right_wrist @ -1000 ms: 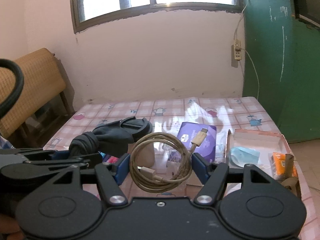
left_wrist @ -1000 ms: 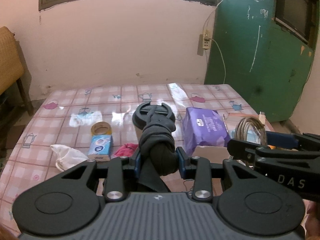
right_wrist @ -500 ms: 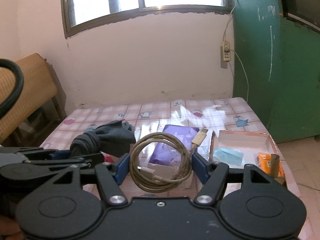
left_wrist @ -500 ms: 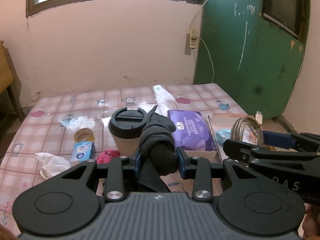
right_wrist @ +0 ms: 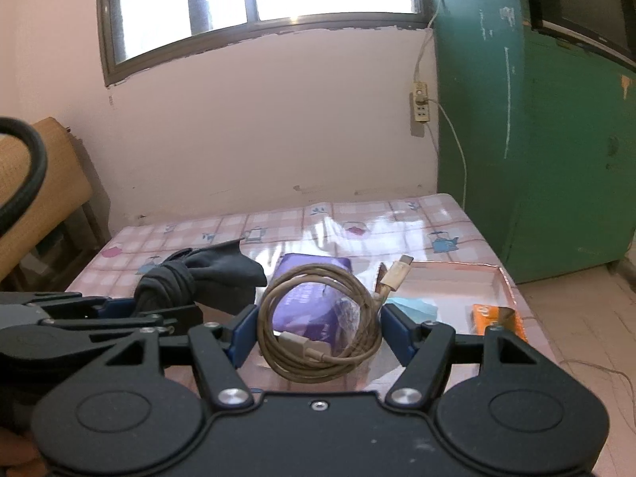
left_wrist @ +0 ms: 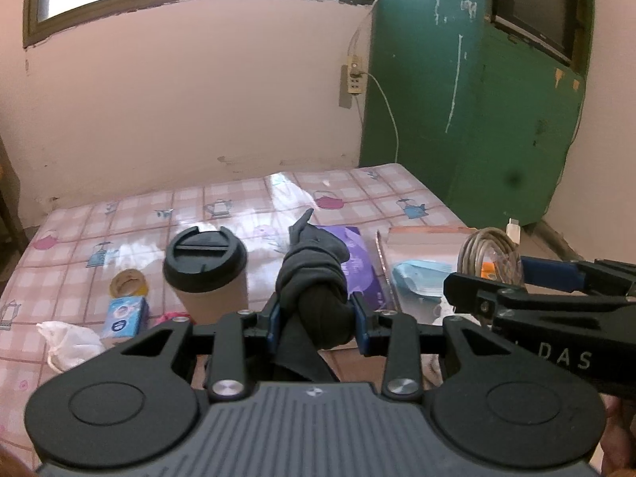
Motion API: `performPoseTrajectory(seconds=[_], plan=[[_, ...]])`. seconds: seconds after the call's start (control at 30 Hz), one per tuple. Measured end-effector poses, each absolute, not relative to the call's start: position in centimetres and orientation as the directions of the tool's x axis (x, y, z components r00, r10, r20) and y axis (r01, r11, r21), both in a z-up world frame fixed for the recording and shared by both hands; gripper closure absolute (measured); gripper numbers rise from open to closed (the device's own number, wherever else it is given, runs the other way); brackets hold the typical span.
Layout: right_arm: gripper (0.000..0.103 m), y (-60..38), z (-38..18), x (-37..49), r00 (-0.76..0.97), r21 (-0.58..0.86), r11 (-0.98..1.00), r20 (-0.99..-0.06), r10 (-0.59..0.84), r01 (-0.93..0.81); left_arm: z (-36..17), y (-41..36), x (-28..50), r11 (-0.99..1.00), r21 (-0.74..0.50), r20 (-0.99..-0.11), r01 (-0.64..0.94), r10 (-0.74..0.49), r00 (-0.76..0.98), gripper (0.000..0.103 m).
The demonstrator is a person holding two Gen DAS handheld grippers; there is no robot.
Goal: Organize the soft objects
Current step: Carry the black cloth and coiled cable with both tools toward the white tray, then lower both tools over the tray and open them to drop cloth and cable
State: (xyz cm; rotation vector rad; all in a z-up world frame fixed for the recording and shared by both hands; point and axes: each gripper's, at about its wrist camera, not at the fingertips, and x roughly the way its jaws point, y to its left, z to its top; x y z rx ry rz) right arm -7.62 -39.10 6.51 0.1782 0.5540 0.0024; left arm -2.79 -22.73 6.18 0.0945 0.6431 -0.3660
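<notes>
1. At the near left of the pink checked table (left_wrist: 59,238) lies a crumpled white cloth (left_wrist: 67,338), with a small blue packet (left_wrist: 123,316) just to its right and a roll of tape (left_wrist: 129,283) a little farther back.
2. A scrap of pink-red fabric (left_wrist: 169,316) shows beside the foot of a paper cup (left_wrist: 206,274), which stands upright with a black lid on it.
3. The left gripper (left_wrist: 316,318) has its jaws drawn close and pressed on a knotted dark sock (left_wrist: 314,290), held above the near part of the table; the loose end of the sock points up and away.
4. Behind the sock, a purple packet (left_wrist: 359,266) lies flat on the table.
5. To the right of it sits an open shallow box (right_wrist: 499,278), holding a light blue face mask (left_wrist: 421,276) and an orange packet (right_wrist: 497,318).
6. The right gripper (right_wrist: 318,330) has its jaws set wide, one pad on each side of a coiled beige cable (right_wrist: 318,318) in clear wrap, gripping it above the near edge of the table, just beside the box.
7. At the far right stands a green cabinet (left_wrist: 477,119).
</notes>
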Motion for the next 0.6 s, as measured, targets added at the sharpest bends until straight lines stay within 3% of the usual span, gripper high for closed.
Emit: performPoseTrajectory(seconds=[0.6], plan=[[0.023,-45.7,4.4,-7.1,0.825,0.171,0.974,-0.565,-0.028,0.15,4.7,-28.0,-2.4,0.895,-0.024,-0.622,0.446,-0.362,0.694,0.066]])
